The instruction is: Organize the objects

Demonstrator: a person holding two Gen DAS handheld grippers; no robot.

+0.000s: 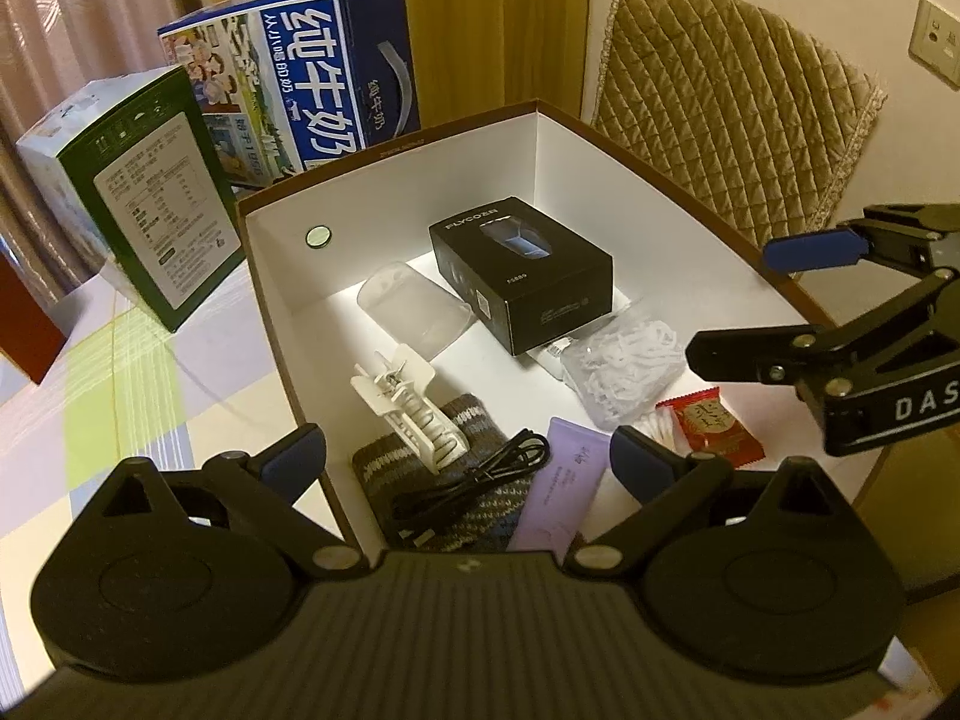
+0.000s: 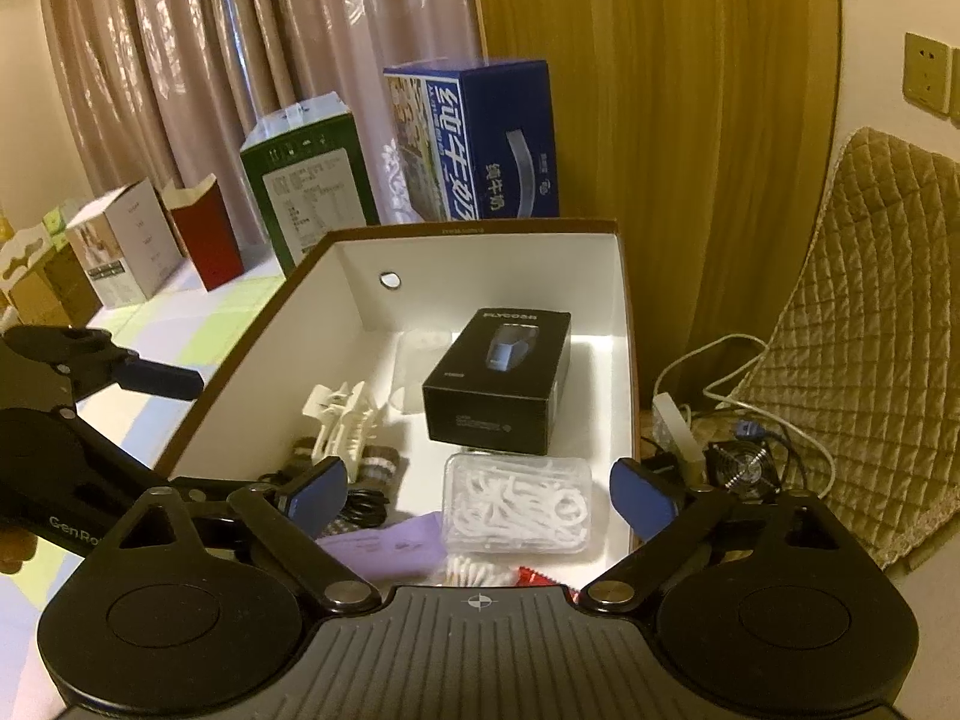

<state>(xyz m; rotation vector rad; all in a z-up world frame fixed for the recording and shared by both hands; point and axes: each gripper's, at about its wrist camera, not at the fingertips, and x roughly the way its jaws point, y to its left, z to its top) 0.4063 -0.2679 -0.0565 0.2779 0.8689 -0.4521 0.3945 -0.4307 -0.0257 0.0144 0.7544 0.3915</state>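
A matt white cardboard lining is seen in the storage box. At twelve o'clock, glossy black card covers the shaver box; clear plastic encloses the floss picks.

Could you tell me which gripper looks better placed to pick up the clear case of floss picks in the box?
Probably the right gripper: its open jaws already frame the floss pick case, directly ahead. The left gripper hangs open over the knitted cloth and cable.
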